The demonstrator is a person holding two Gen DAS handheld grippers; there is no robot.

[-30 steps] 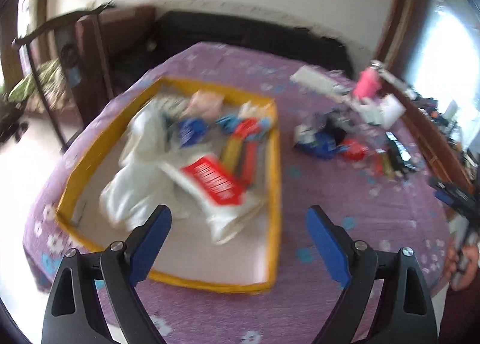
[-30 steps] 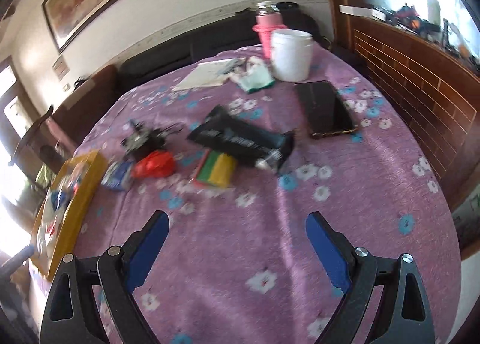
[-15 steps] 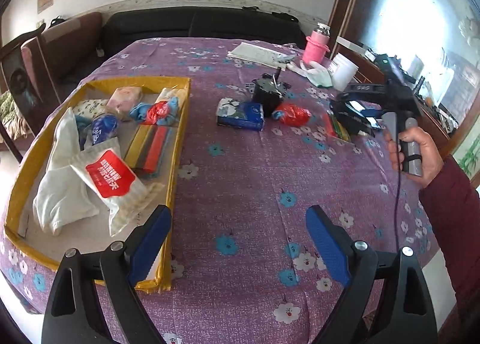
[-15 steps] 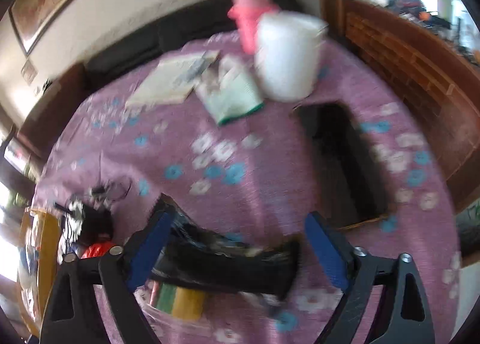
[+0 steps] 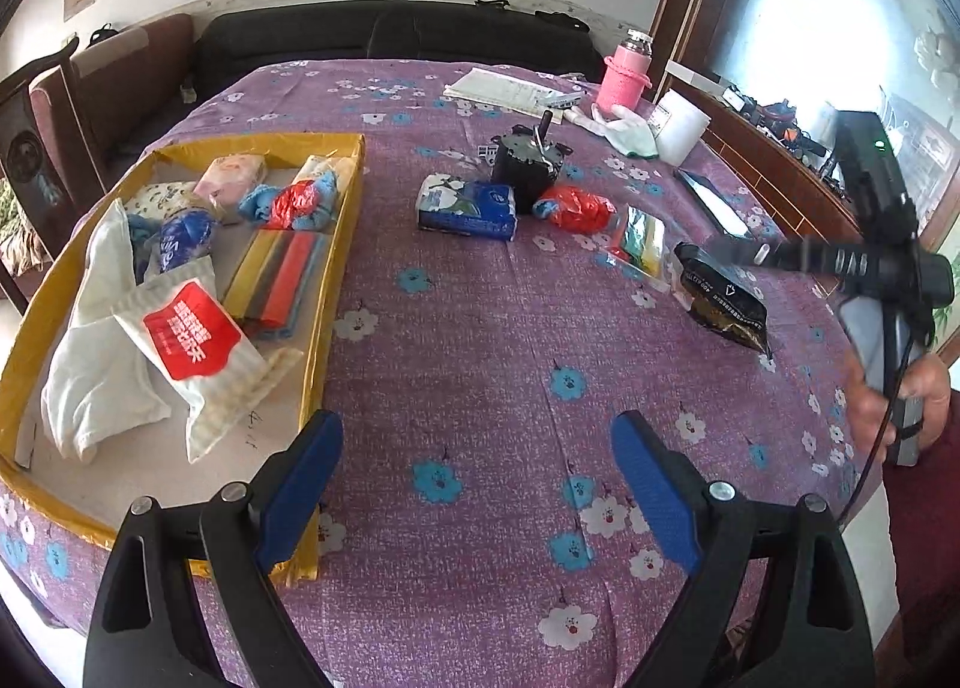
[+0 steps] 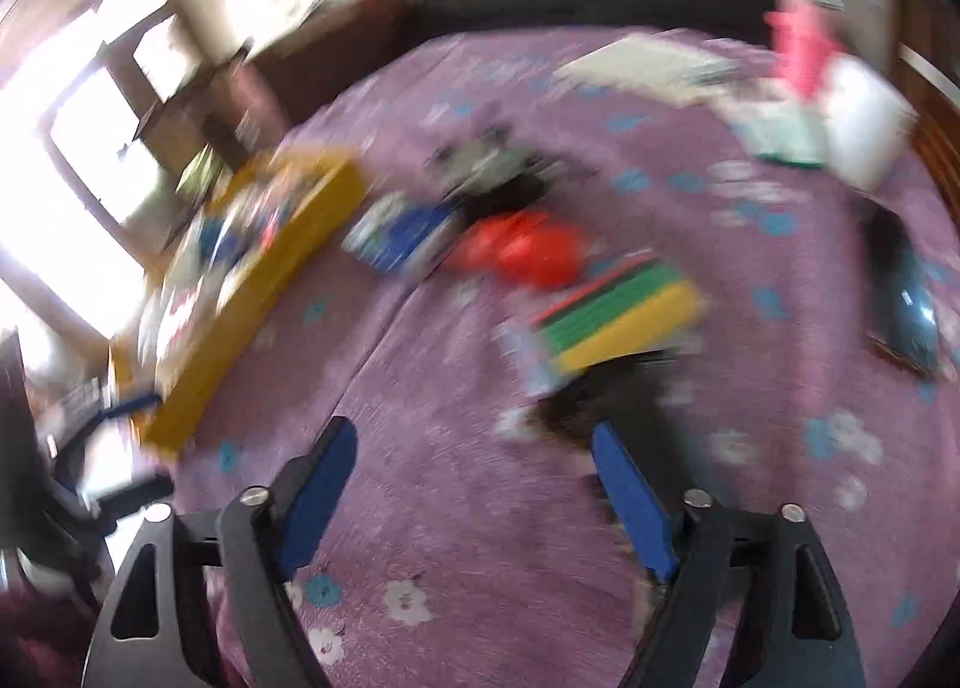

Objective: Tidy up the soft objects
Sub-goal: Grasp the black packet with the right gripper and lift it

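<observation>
Left wrist view: left gripper (image 5: 477, 454) hangs over bare purple worktop (image 5: 480, 364), jaws wide, nothing in them.
Yellow tray (image 5: 336, 244) at left holds soft packs; tissue pack (image 5: 468, 206), red bag (image 5: 576, 208) and sponge pack (image 5: 642, 235) lie outside it. Right gripper (image 6: 474, 463) view is blurry, jaws opening and empty, black pouch (image 5: 723, 301) just past them.
</observation>
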